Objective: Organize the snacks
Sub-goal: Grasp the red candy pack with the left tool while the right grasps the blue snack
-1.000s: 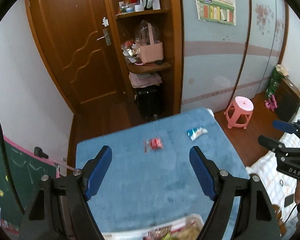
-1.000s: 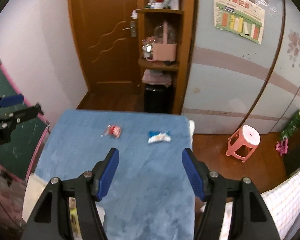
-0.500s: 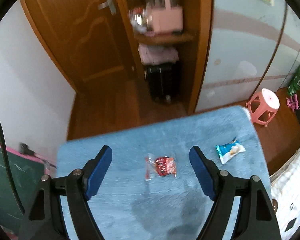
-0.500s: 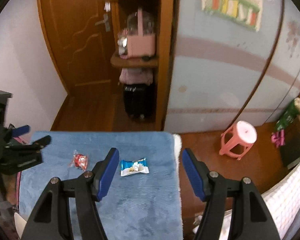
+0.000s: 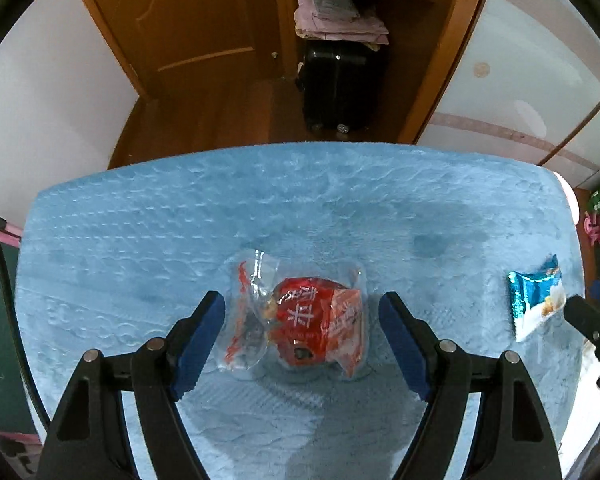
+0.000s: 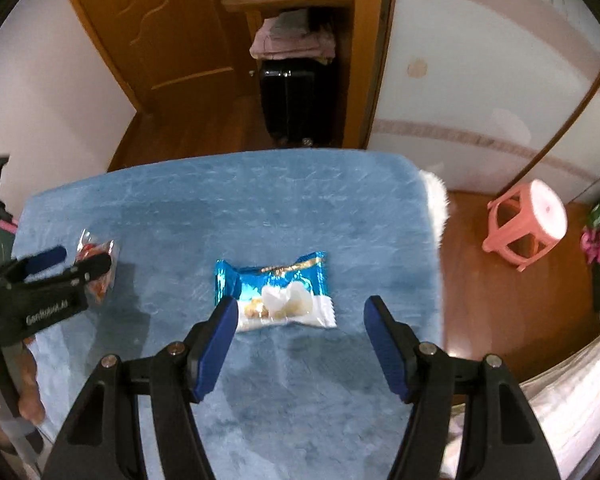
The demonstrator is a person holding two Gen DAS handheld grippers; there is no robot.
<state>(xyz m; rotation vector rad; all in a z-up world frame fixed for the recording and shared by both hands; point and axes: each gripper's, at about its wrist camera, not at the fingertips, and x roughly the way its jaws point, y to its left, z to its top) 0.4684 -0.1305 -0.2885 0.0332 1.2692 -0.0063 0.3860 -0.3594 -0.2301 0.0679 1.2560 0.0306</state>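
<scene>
The left gripper hangs spread wide over the blue plush cloth, its blue pads flanking the red snack packet without touching it. The right gripper is likewise released, straddling the blue-and-white snack packet, which lies flat on the cloth, well apart from the red one.
</scene>
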